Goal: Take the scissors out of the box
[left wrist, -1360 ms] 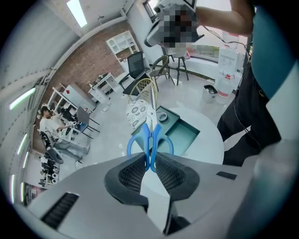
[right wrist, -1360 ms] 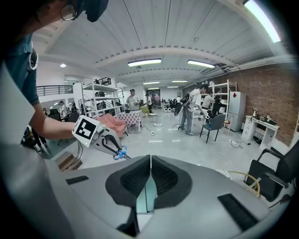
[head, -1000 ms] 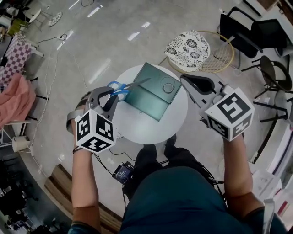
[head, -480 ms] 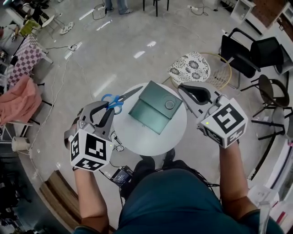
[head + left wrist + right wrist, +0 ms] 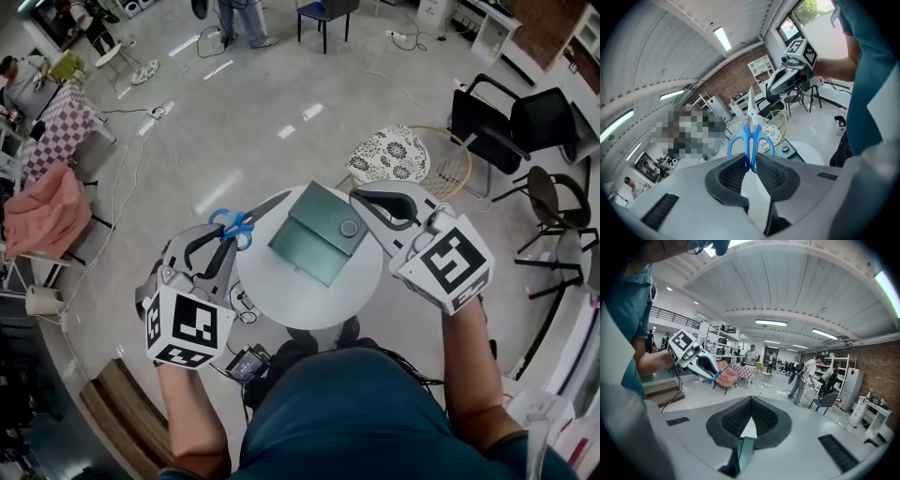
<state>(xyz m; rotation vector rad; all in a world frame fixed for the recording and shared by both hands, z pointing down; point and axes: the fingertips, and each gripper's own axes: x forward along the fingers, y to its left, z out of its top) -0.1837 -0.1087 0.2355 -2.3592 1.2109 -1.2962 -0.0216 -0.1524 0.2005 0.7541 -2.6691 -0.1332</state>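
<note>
Blue-handled scissors [image 5: 238, 225] hang in the air over the left rim of the round white table [image 5: 309, 291], blades pointing toward the box. My left gripper [image 5: 223, 246] is shut on their handles; in the left gripper view the pads clamp the scissors [image 5: 751, 136] at my left gripper [image 5: 751, 165]. The dark green box [image 5: 319, 234] lies on the table, nothing in it that I can see. My right gripper [image 5: 367, 199] hovers by the box's right corner, shut and empty; the right gripper view shows my right gripper [image 5: 750, 409] with its pads meeting.
A wicker chair with a patterned cushion [image 5: 389, 155] stands just behind the table. Black chairs [image 5: 516, 117] are at the right. A pink cloth [image 5: 47, 214] drapes a seat at the left. Cables run over the floor [image 5: 141, 178]. People stand far back.
Both grippers have risen toward the camera. The scissors have gone up with the left gripper and a little left, away from the box. The right gripper has rolled.
</note>
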